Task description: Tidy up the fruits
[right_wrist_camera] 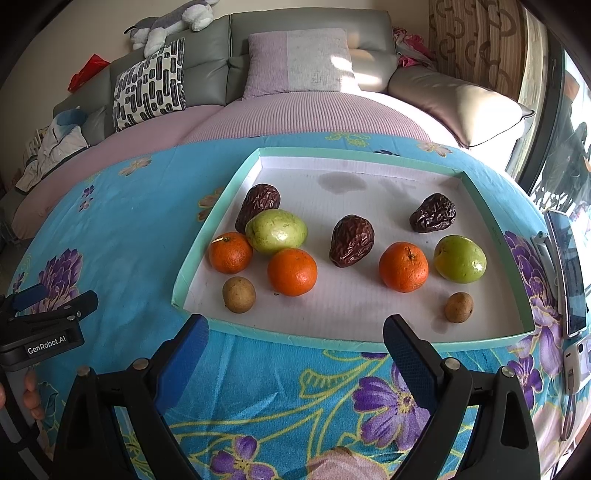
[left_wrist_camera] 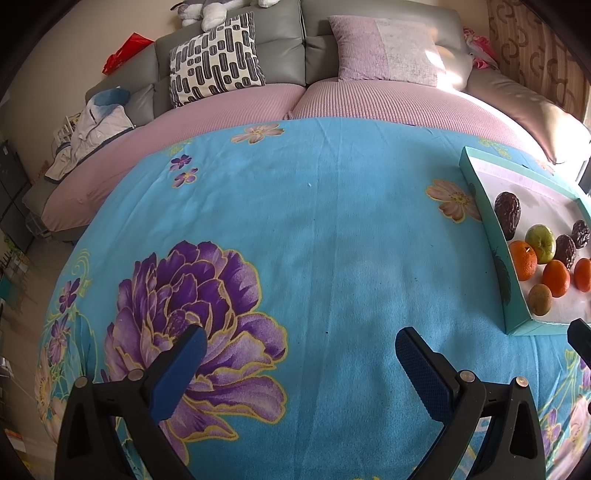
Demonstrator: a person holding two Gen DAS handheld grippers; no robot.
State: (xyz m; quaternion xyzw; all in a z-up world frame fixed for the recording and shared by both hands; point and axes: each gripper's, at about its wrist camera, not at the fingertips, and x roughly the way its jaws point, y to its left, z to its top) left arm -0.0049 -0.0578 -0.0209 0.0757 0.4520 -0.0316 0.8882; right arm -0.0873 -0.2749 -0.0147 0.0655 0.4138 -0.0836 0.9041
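On floral cloth, teal tray (right_wrist_camera: 218, 206) holds oranges, dates, green fruit (both grippers' fingers spread, empty).

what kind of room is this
Most likely a home living room: a grey sofa with throw cushions, a plush toy on its back, and a table under a floral cloth holding a tray of fruit.

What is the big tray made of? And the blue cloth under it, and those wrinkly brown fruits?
The tray looks like cardboard: thin teal-wrapped walls, and a matte white floor with fine corrugated lines. The blue cloth seems a soft, slightly fuzzy printed fabric, creased in places. The wrinkly brown fruits have glossy, shrivelled skin like dried dates; whether they are real or plastic cannot be told.
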